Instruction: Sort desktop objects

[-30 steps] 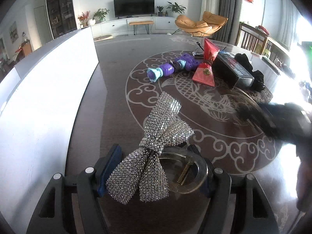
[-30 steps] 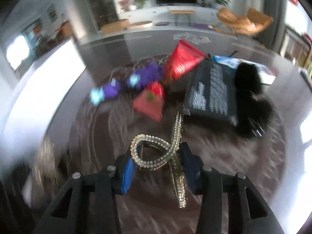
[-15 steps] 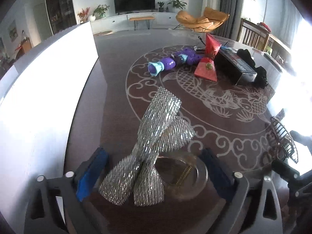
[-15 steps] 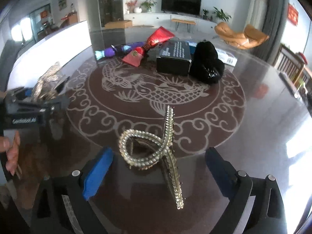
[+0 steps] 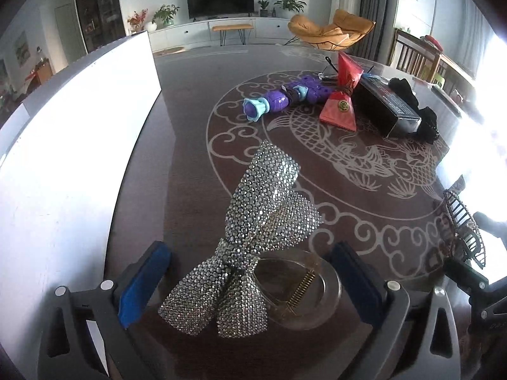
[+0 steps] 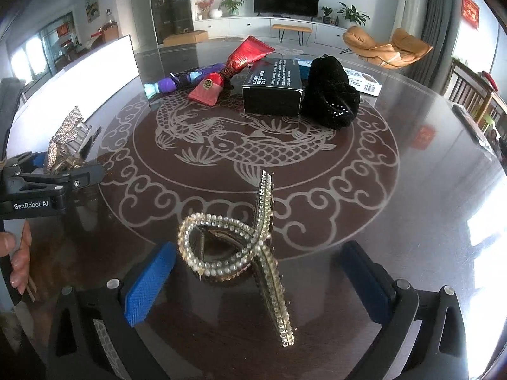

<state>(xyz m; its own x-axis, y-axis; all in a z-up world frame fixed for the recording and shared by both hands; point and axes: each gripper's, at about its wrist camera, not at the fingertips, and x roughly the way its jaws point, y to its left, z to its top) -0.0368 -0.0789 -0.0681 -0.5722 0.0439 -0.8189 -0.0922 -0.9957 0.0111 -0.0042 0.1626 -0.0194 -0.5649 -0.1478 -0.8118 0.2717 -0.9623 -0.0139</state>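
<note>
A silver rhinestone bow hair clip with a clear claw base lies on the dark round table between the open fingers of my left gripper; no pad touches it. It also shows at the left of the right wrist view. A gold looped rhinestone hair clip lies between the open fingers of my right gripper, apart from both pads. That clip shows at the right edge of the left wrist view.
At the table's far side lie a purple toy, a red foil pouch, a black box, a black cloth bag and a flat blue-white box. A white panel runs along the left.
Both grippers have opened and let go of their hair clips, which now rest on the table. Each gripper has drawn back slightly from its clip.
</note>
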